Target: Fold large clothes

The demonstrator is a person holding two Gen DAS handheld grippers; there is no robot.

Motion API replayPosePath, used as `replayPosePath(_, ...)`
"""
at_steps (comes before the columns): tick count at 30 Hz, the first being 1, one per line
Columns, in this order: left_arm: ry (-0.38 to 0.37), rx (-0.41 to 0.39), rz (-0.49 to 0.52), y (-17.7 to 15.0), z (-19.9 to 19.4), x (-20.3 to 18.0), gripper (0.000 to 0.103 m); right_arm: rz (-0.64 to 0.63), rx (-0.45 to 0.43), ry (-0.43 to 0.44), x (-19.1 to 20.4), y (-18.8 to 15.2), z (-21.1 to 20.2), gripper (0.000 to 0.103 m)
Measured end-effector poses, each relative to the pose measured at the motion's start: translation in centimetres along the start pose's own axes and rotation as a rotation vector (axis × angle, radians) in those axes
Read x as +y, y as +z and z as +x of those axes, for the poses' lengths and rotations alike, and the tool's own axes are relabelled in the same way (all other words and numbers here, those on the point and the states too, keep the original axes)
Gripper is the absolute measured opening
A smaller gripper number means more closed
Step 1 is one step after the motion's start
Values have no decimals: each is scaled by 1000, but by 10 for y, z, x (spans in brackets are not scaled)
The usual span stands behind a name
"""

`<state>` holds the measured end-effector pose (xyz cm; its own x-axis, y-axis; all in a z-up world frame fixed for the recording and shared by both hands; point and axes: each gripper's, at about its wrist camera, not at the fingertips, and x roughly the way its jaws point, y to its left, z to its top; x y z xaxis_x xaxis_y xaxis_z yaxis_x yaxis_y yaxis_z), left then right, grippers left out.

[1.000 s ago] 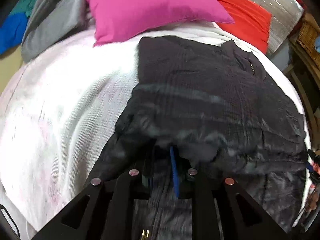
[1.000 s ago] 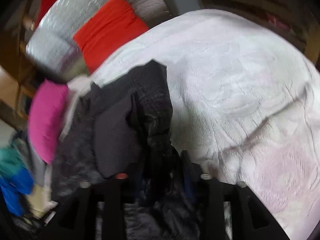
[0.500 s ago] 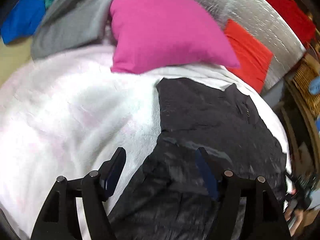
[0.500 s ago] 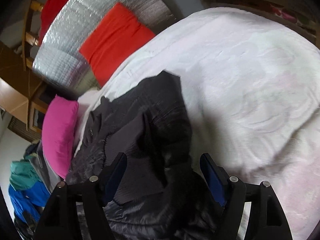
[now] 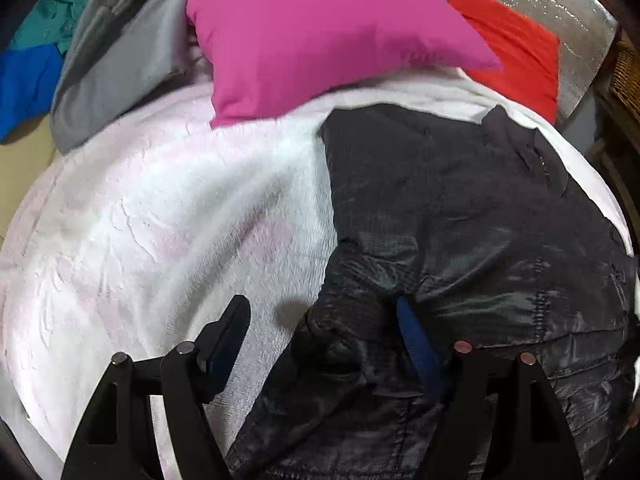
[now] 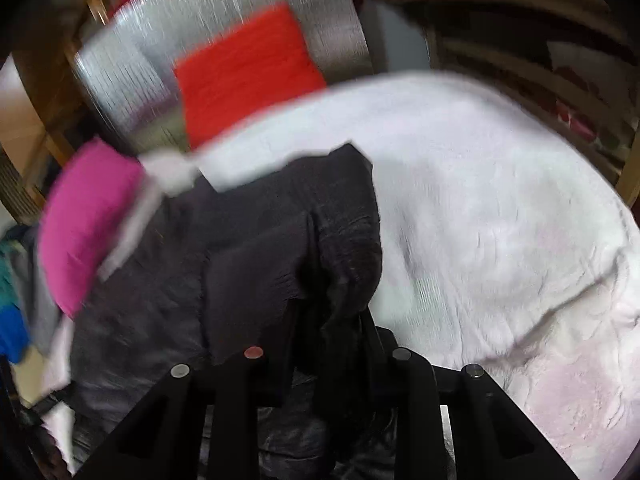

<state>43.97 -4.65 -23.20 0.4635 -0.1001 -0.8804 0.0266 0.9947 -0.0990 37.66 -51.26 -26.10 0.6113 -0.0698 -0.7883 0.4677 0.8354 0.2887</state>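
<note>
Soft, even indoor light fills both views, with the white blanket (image 5: pixel 160 208) close to washed out. The left wrist view is fairly sharp; a small soft shadow lies on the blanket beside the dark jacket (image 5: pixel 460 220), whose shiny fabric catches dull highlights. The right wrist view is smeared by motion blur, worst on the red cushion (image 6: pixel 248 76) and silver sheet (image 6: pixel 132 76). Fisheye bending curves the edges, and corners go black.

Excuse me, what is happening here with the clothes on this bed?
A person with a gripper in each hand is folding a black jacket on a white blanket. The left gripper stands open over the jacket's edge. The right gripper has just been closing, with a fold of the jacket between its fingers.
</note>
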Motion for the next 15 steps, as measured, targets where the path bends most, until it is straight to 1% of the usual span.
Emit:
replayPosePath(2, -34, 16, -41, 4, 5, 9, 79, 49, -1, 52, -9, 3, -6, 31)
replayPosePath(3, -50, 19, -59, 5, 3, 14, 79, 83, 4, 77, -14, 5, -13, 34)
replayPosePath(4, -57, 13, -67, 6, 1, 17, 79, 106, 4, 92, -18, 5, -19, 43)
replayPosePath(5, -57, 2, -65, 6, -2, 18, 79, 126, -4, 109, -23, 5, -27, 49)
replayPosePath(6, -52, -17, -56, 4, -8, 17, 79, 133, -13, 115, -27, 4, -32, 59)
replayPosePath(7, -47, -33, -46, 3, -14, 16, 79, 142, -26, 119, -32, 3, -41, 63)
replayPosePath(11, -50, -124, 8, -11, -46, 12, 79, 157, -59, 141, -47, -10, -75, 63)
replayPosePath(14, -68, -196, 51, -29, -73, 14, 79, 176, -83, 171, -59, -20, -98, 64)
replayPosePath(15, -66, -212, 63, -36, -80, 17, 79, 176, -97, 180, -63, -26, -109, 66)
